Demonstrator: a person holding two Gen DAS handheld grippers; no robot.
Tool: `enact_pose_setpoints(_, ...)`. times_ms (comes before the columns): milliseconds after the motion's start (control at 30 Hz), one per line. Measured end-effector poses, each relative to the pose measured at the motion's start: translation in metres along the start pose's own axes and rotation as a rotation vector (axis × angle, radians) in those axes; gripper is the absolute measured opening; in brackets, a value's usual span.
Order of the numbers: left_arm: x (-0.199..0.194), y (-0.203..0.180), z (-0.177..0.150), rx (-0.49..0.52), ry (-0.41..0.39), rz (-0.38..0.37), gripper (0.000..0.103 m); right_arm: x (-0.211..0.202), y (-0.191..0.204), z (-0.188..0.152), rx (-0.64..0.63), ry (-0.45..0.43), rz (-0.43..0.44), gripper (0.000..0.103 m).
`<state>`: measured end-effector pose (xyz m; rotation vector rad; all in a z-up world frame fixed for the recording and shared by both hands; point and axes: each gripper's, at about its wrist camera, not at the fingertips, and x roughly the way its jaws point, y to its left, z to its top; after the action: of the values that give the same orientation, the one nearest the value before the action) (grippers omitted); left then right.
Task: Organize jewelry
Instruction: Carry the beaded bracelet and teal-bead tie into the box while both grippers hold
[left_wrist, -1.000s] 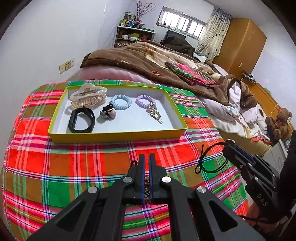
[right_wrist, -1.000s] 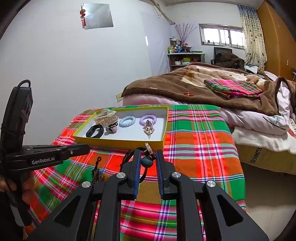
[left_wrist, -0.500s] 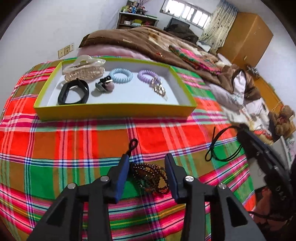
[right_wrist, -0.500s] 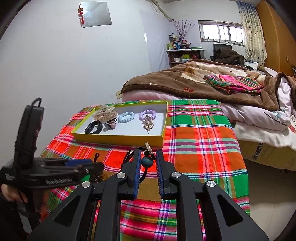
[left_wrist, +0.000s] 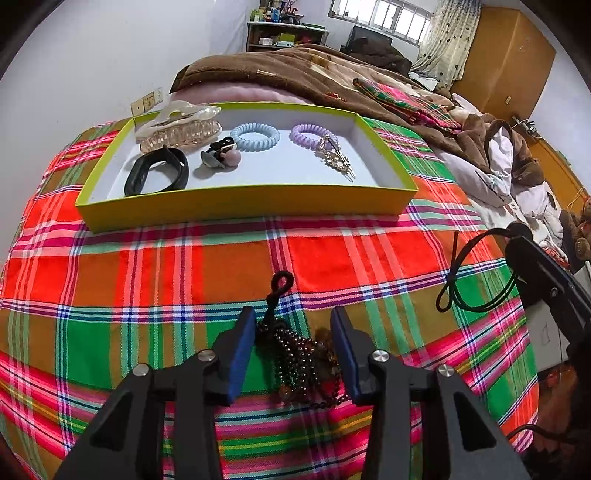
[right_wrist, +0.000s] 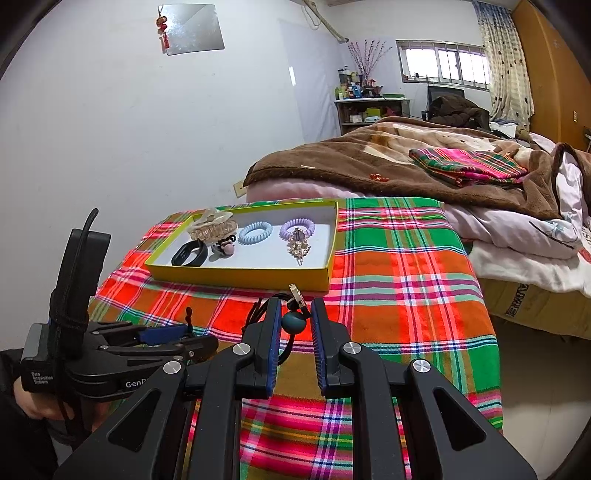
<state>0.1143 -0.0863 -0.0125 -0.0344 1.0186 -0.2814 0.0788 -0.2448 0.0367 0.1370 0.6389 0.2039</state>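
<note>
In the left wrist view, the left gripper (left_wrist: 293, 341) sits low in the centre of the frame, pointing steeply down at the plaid cloth (left_wrist: 147, 266) on the tabletop. Its jaws are closing, and a heap of dark bead bracelet (left_wrist: 299, 358) lies between the blue pads (left_wrist: 240, 350); a gap shows on the left side, so the pads do not yet press it. A black cord loop of the bracelet sticks out toward the top of the frame.

Above it, in the upper middle of the frame, stands a yellow-green tray (left_wrist: 243, 203) holding a clear hair claw (left_wrist: 177, 127), a black band (left_wrist: 157, 171), a blue coil hair tie (left_wrist: 255, 136), a purple coil hair tie (left_wrist: 312, 134) and a sparkly hair clip (left_wrist: 338, 160).

In the right wrist view, the right gripper (right_wrist: 293, 319) is narrowly parted at lower centre, pinching a black cord necklace with a teal bead (right_wrist: 293, 322) just short of the tray.
</note>
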Motion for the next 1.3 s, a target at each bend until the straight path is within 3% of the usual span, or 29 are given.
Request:
enact_pose_setpoints(33,-0.001,0.000,-0.001,0.006,0.001,-0.005,0.032,0.000,0.000,0.000,0.000,0.001,0.001,0.016)
enact_pose_setpoints(67,0.000,0.000,-0.001,0.014,0.003,-0.004,0.020,0.000,0.000,0.000,0.000,0.001,0.000,0.016)
enact_pose_setpoints(100,0.000,0.000,-0.002,0.018,0.003,-0.002,0.018,0.000,0.000,0.000,0.000,0.000,0.001,0.016)
enact_pose_setpoints(667,-0.028,0.007,0.014,-0.003,-0.061,-0.072,0.017,-0.003,0.005,0.012,-0.009,-0.021,0.007,0.017)
enact_pose_setpoints(1033,-0.054,0.008,0.046,0.007,-0.142,-0.120,0.017,0.004,0.011,0.035,-0.022,-0.041,0.007,0.017)
enact_pose_setpoints(1300,-0.052,0.016,0.076,-0.008,-0.165,-0.137,0.017,0.022,0.012,0.053,-0.022,-0.040,0.002,0.017)
